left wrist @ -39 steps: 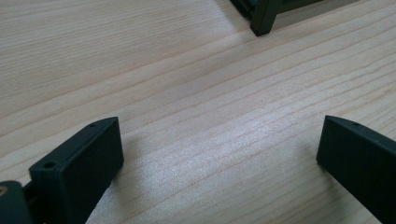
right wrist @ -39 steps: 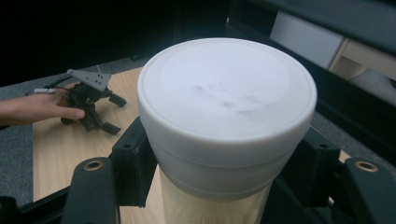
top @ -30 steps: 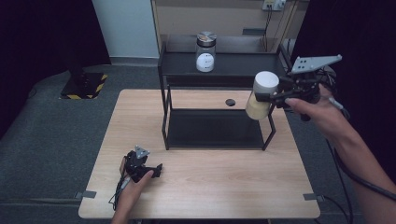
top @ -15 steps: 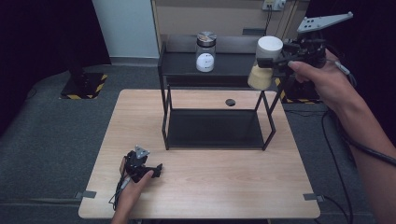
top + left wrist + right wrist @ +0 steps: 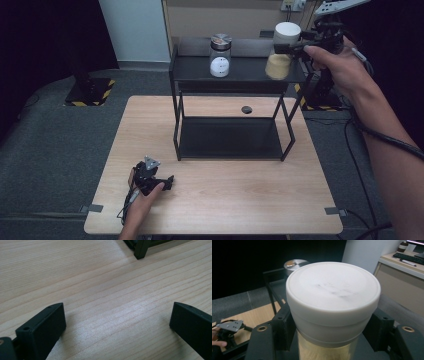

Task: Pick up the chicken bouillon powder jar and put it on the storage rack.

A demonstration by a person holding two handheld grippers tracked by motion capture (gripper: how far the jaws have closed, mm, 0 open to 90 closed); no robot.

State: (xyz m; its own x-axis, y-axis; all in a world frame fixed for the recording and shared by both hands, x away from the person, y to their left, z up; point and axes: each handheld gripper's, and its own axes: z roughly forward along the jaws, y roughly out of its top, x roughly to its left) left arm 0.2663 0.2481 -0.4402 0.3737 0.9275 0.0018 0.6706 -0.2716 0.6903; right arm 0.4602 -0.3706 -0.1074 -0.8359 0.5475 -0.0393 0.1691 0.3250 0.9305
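Between right gripper (image 5: 329, 337) jaws, white-lidded jar (image 5: 333, 302), upright

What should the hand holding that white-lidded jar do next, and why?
Probably lower it a little, then open. The right tongs grip the white-lidded jar of pale powder at the black metal shelf's top tier, beside the silver-lidded glass jar; whether it rests there is unclear.

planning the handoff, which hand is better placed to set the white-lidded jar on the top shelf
Right. The right tool is shut on the white-lidded jar, holding it at the top shelf beside the silver-lidded jar. The left tool lies open on the table, low and in front of the rack.
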